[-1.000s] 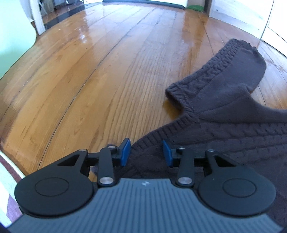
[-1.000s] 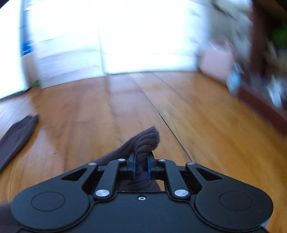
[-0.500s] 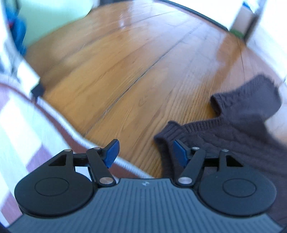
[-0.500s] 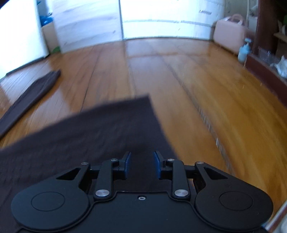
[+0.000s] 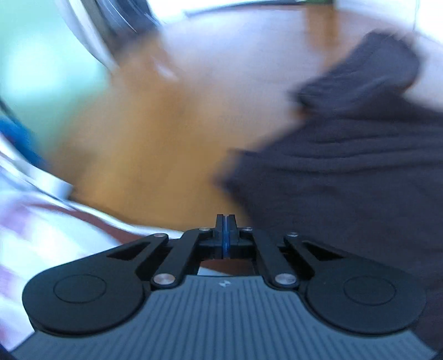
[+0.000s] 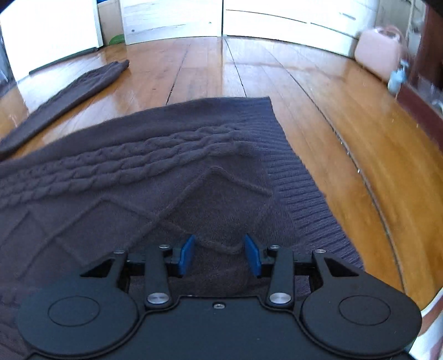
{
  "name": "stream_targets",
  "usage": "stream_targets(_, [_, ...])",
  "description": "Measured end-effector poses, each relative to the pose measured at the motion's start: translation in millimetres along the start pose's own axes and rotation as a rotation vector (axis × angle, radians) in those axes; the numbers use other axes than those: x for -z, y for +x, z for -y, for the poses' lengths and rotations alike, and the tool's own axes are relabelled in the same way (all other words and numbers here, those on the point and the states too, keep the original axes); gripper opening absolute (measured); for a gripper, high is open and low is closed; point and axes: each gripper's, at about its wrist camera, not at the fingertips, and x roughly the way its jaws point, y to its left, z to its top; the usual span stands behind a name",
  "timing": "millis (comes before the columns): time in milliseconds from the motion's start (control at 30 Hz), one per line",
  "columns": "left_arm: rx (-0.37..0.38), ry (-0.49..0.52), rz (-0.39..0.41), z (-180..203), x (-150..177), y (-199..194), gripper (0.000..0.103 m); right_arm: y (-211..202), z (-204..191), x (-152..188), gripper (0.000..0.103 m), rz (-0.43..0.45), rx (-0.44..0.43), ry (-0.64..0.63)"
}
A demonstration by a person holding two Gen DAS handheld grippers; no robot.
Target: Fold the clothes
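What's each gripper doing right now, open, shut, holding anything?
Left gripper: shut, pads together with nothing between them; the dark sweater lies to its right.
Right gripper: open, jaws just been widening, above the sweater, not pinching it.

left hand-held gripper [image 5: 224, 231]: black; blue pads; silver screws; ribbed grey housing

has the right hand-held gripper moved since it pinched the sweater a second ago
Yes: the right hand-held gripper swung toward the white cabinets; its jaws have just been opening, over the flat sweater.

Sweater [image 6: 155, 177]: dark cable-knit wool, matt, ribbed hem at right. Floor [image 6: 318, 91]: glossy varnished wood planks. Gripper bodies: matt black plastic.
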Motion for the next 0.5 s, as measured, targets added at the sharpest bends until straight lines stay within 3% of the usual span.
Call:
stream_targets(67, [-0.030, -0.068, -0.026, -25, -2, -3, 0.003, -6, -3, -2, 0.046, -0.016, 0.052, -0.010])
stream_targets(167, [0.317, -0.431, -0.134, -79, 13, -7, 0.006, -30, -10, 2, 0.048, 0.021, 0.045, -0.054])
stream_targets(233, [0.433, -0.575, -0.195, -93, 31, -8, 0.007, -48, -11, 8, 0.054, 0.043, -0.001, -0.070])
stream_targets(300, [0.434, -0.561, -0.220, -88, 44, -15, 0.012, -60, -11, 18, 0.056, 0.051, -0.017, -0.074])
stream_targets(367, [0.388, -0.491, -0.245, -73, 51, -20, 0.026, -68, -10, 29, 0.056, 0.045, -0.018, -0.061])
stream_targets(400, [0.406, -0.498, -0.258, -71, 57, -22, 0.031, -71, -8, 34, 0.056, 0.039, -0.020, -0.042])
stream_targets(500, [0.477, -0.551, -0.292, -70, 72, -24, 0.033, -76, -3, 48, 0.056, 0.027, -0.041, 0.027])
